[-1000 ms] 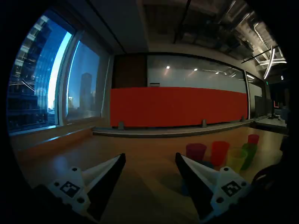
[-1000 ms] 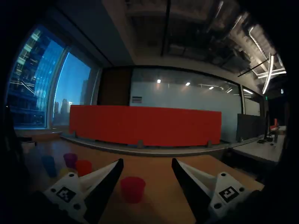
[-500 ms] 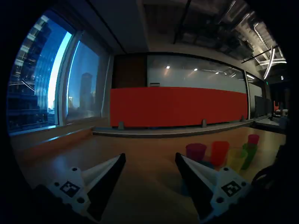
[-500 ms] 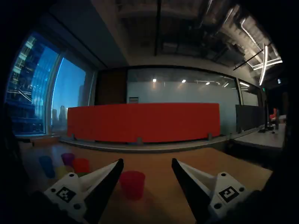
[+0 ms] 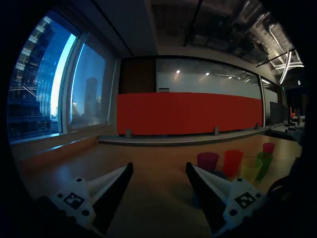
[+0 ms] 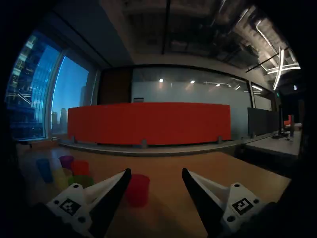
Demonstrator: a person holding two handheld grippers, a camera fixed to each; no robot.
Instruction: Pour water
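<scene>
In the right gripper view my right gripper (image 6: 155, 175) stands open over the wooden table (image 6: 206, 182). A red cup (image 6: 137, 190) stands upright just ahead, beside the left finger. Further left cluster a blue cup (image 6: 44, 169), a purple cup (image 6: 66, 161), an orange-red cup (image 6: 80, 167), a yellow cup (image 6: 60, 178) and a green cup (image 6: 82, 181). In the left gripper view my left gripper (image 5: 158, 169) is open and empty. Beyond its right finger stand the purple cup (image 5: 207, 160), orange-red cup (image 5: 232, 162), yellow cup (image 5: 250, 169), green cup (image 5: 264, 162) and red cup (image 5: 268, 147).
A long red partition (image 5: 190, 113) on a low ledge closes the table's far side. Tall windows (image 5: 43, 91) line the left. A second desk (image 6: 277, 148) lies to the right. Bare tabletop (image 5: 158, 198) lies between my left fingers.
The right gripper has swung right and drawn closer to the red cup, which now sits against its left finger; the cup cluster has shifted left in its view. The left gripper has stayed still.
</scene>
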